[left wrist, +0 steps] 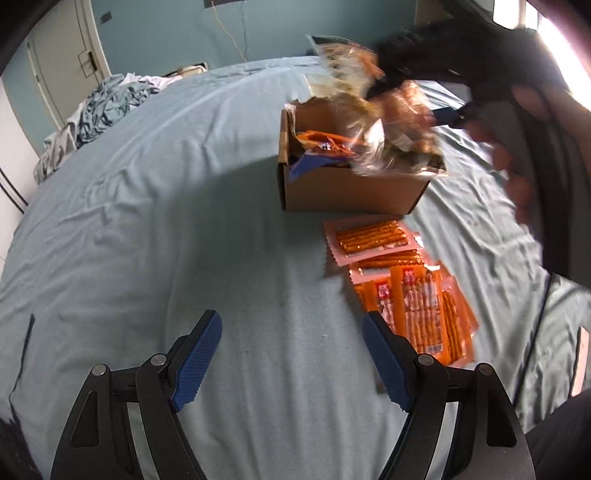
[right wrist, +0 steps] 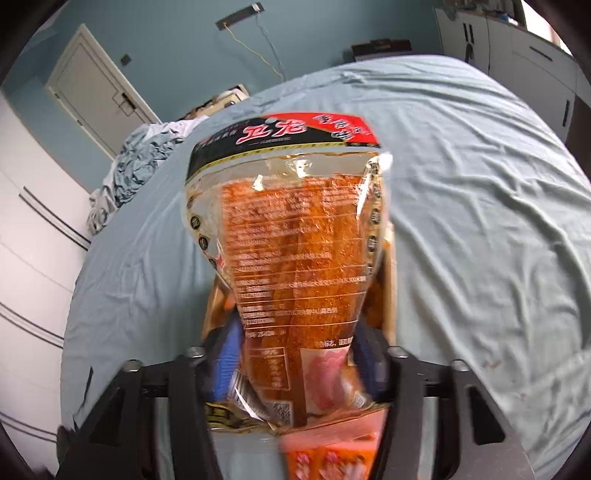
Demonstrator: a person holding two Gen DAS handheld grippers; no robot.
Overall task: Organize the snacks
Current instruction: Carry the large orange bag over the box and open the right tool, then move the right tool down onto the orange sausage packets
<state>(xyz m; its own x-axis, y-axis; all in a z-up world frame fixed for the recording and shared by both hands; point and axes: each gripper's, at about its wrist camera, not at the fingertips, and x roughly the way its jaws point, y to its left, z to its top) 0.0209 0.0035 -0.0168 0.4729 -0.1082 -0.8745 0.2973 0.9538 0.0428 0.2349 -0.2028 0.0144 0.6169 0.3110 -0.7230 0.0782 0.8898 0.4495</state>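
Blue walls (right wrist: 177, 33), white door (right wrist: 99, 92), big bed (left wrist: 147, 221) with crumpled bedding (left wrist: 99, 107) piled in its far corner.

- Left gripper (left wrist: 291, 354) low in frame, blue pads (left wrist: 197, 356) wide apart, nothing between them, only bed sheet (left wrist: 147, 206) below.
- Cardboard box (left wrist: 351, 188) on the sheet, open top, orange packets (left wrist: 325, 142) inside.
- Clear snack bag (left wrist: 373, 110), blurred, over the box's far side, at the tip of the right gripper (left wrist: 424, 96); grip not discernible.
- Person's hand (left wrist: 517, 155) on that gripper, right edge.
- Orange stick-snack packs (left wrist: 402, 291) overlapping on the sheet, just in front of the box.
- Crumpled bedding (left wrist: 96, 110) far left.
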